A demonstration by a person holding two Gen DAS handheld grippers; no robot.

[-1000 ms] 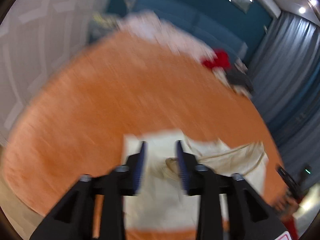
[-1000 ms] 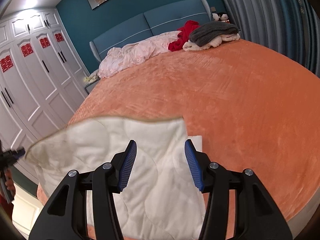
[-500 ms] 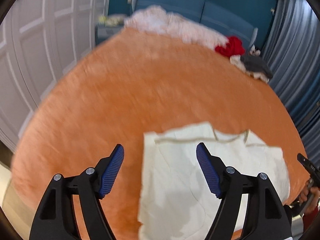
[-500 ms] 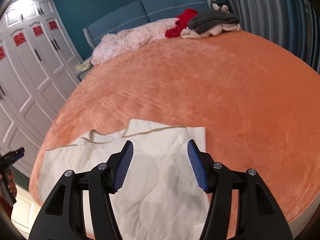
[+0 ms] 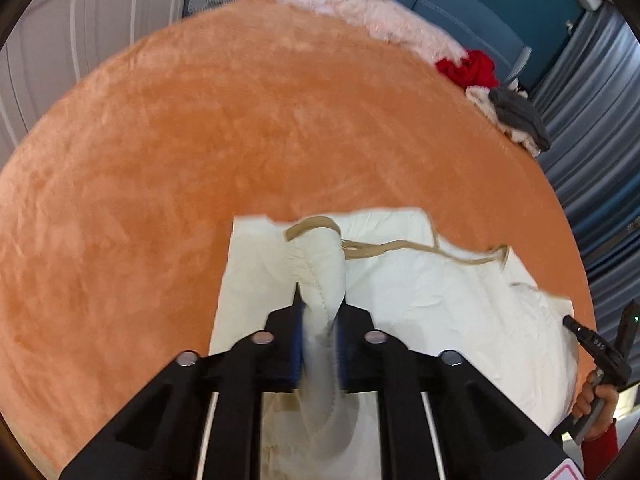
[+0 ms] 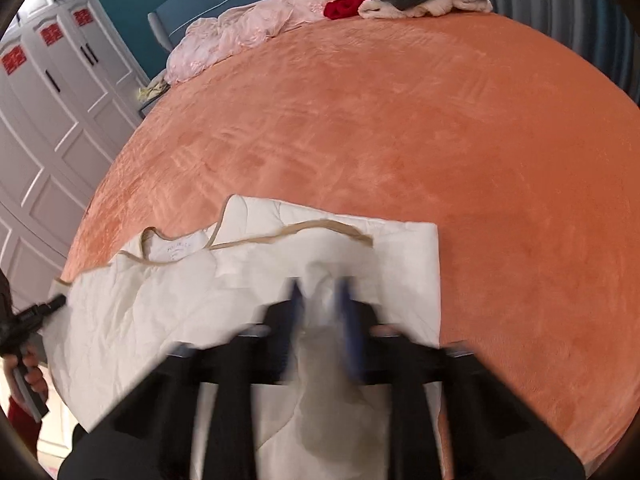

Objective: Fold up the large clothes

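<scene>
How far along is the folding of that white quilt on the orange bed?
Partway. The white quilt already lies doubled on the orange bed, its tan edging showing across the top layer. In hand: both grippers' jaws have just been closing, and the left gripper and right gripper each pinch a bunch of quilt. Left: at least one more fold, probably, since it still covers a broad patch.
</scene>
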